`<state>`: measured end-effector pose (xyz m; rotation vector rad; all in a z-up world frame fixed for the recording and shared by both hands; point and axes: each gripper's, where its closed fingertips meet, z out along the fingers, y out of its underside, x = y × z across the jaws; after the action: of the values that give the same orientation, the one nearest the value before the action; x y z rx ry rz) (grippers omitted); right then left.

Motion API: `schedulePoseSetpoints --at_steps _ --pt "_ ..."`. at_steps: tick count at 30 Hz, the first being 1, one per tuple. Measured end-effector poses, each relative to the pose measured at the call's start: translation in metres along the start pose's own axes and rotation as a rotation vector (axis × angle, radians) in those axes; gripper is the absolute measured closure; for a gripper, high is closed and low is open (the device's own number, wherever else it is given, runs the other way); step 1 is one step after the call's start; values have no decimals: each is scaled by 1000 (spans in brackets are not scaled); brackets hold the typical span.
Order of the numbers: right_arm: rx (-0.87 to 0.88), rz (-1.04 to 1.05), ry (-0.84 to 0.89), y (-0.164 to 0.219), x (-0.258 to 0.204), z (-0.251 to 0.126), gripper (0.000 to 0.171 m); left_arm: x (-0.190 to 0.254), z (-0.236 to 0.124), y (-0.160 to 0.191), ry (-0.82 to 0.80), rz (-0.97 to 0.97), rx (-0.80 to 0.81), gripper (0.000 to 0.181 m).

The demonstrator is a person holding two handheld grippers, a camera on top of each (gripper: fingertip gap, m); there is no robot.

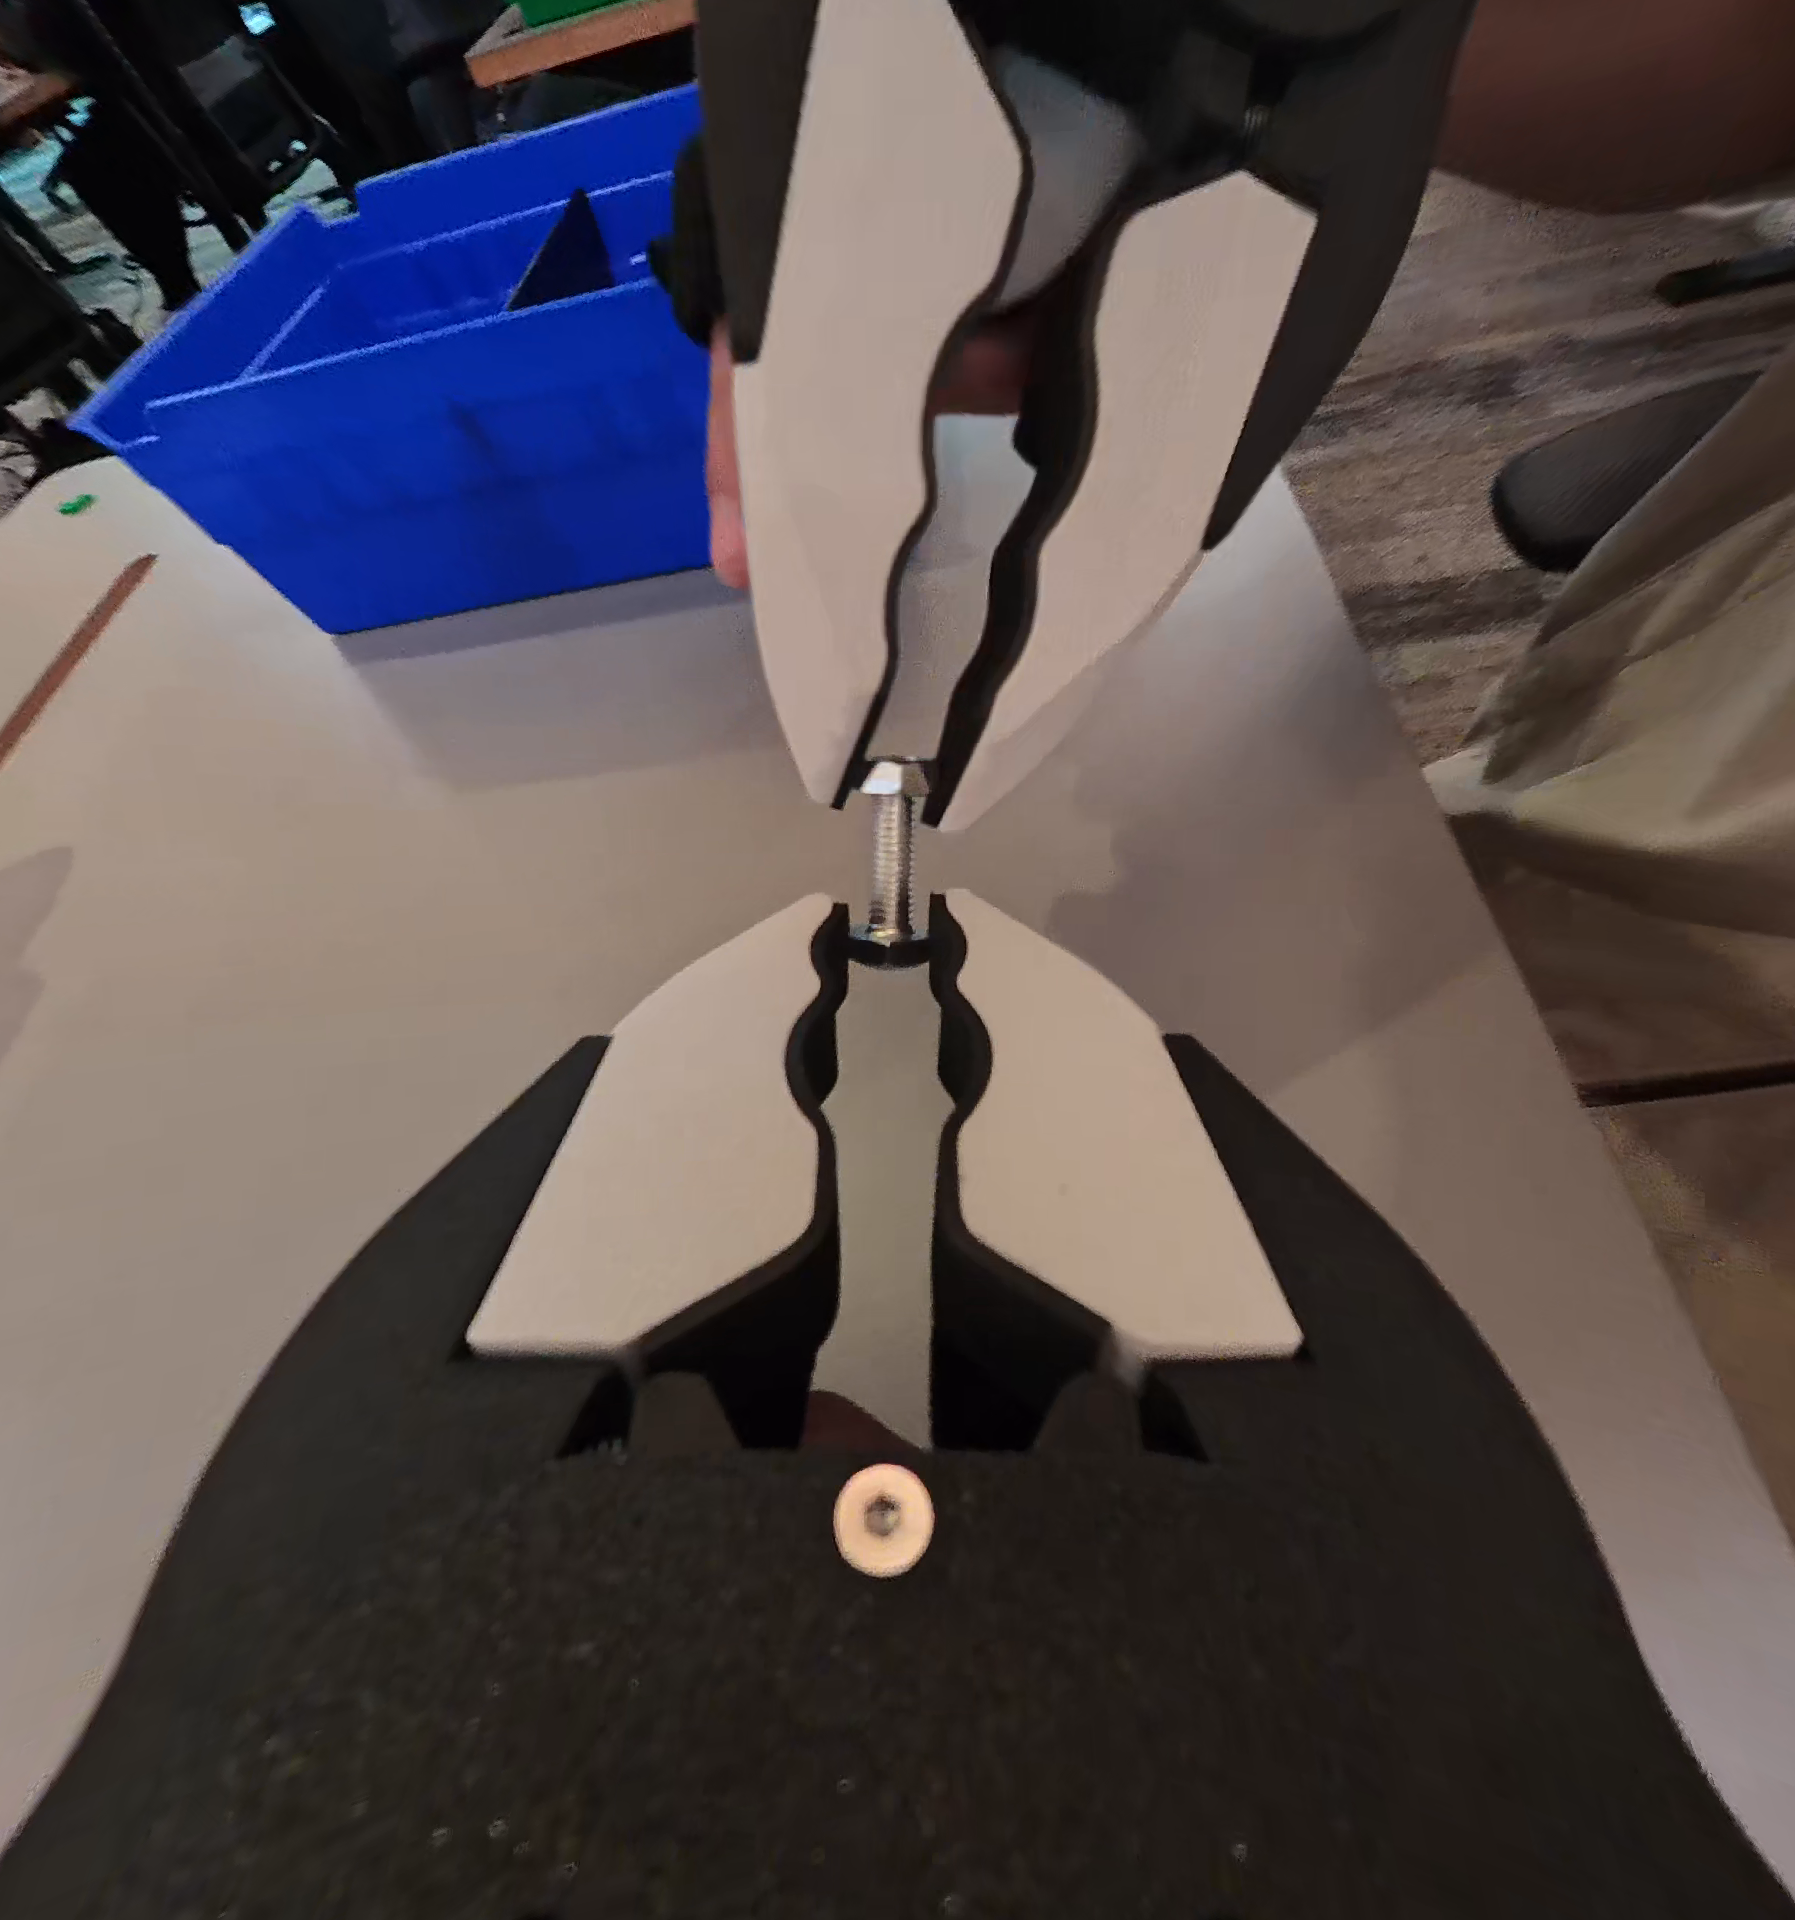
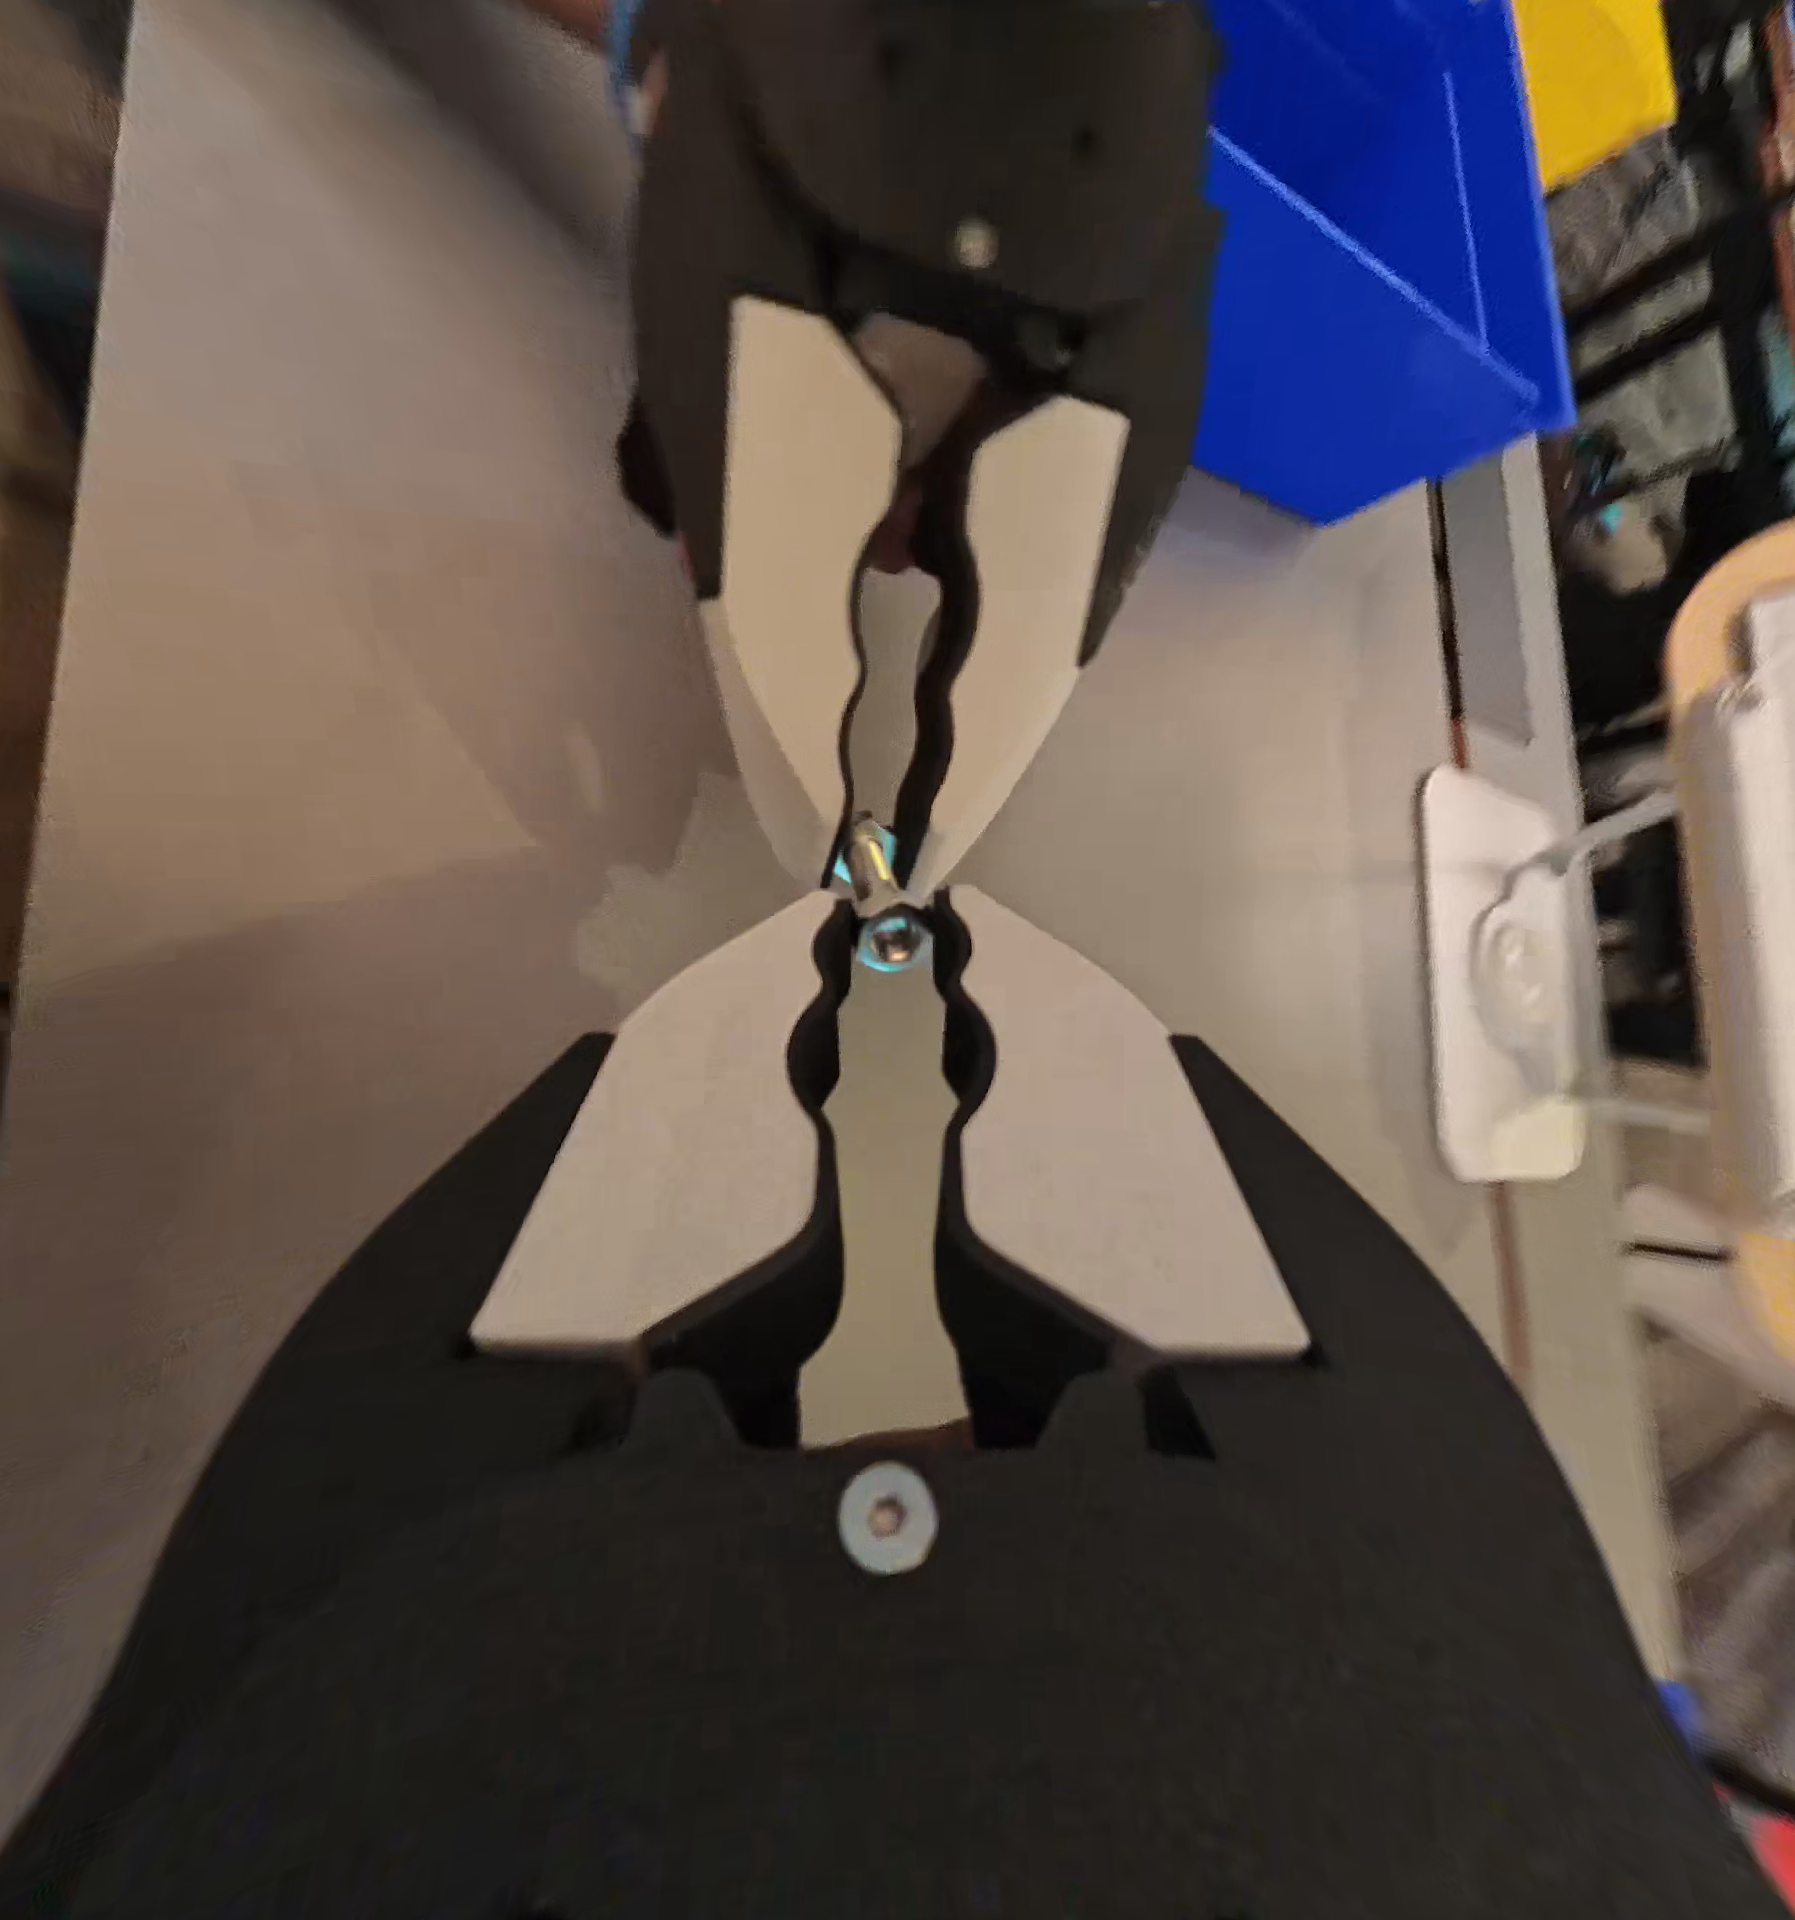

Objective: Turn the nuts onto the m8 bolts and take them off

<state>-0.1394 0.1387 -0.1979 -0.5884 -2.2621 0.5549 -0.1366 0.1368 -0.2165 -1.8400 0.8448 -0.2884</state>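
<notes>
A silver M8 bolt (image 1: 893, 862) hangs in the air between my two grippers, above the white table (image 1: 353, 935). My left gripper (image 1: 888, 935) is shut on a dark nut (image 1: 888, 956) that sits on the bolt's threaded end. My right gripper (image 1: 895, 795) comes from the far side, tip to tip with the left, and is shut on the bolt's head. In the right wrist view my right gripper (image 2: 891, 925) pinches the bolt head (image 2: 891, 943), seen end-on. The left gripper (image 2: 872, 868) opposite holds the nut (image 2: 851, 862).
A blue plastic bin (image 1: 436, 436) stands on the table behind and left of the grippers; it also shows in the right wrist view (image 2: 1371, 260). A white bracket-like object (image 2: 1495, 987) sits past the table edge. A black chair armrest (image 1: 1599, 488) and beige cloth (image 1: 1703, 779) are at the right. The grippers are tip to tip, or close to it.
</notes>
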Motion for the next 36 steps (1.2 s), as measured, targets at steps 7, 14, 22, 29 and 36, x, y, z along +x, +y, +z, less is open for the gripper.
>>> schedulePoseSetpoints --at_steps 7,14,22,29,36 --pt "26 -251 7 -5 6 -12 157 -3 -6 0 65 -86 25 167" --pt "172 408 284 16 60 -17 156 -73 -33 -21 -312 -158 201 167" --pt "266 991 649 48 77 2 157 -105 -69 13 -884 -374 53 167" --pt "270 992 779 59 75 4 156 -94 -88 43 -1036 -480 78 167" --pt "279 1000 764 58 73 5 156 -94 -89 40 -1055 -446 98 167"
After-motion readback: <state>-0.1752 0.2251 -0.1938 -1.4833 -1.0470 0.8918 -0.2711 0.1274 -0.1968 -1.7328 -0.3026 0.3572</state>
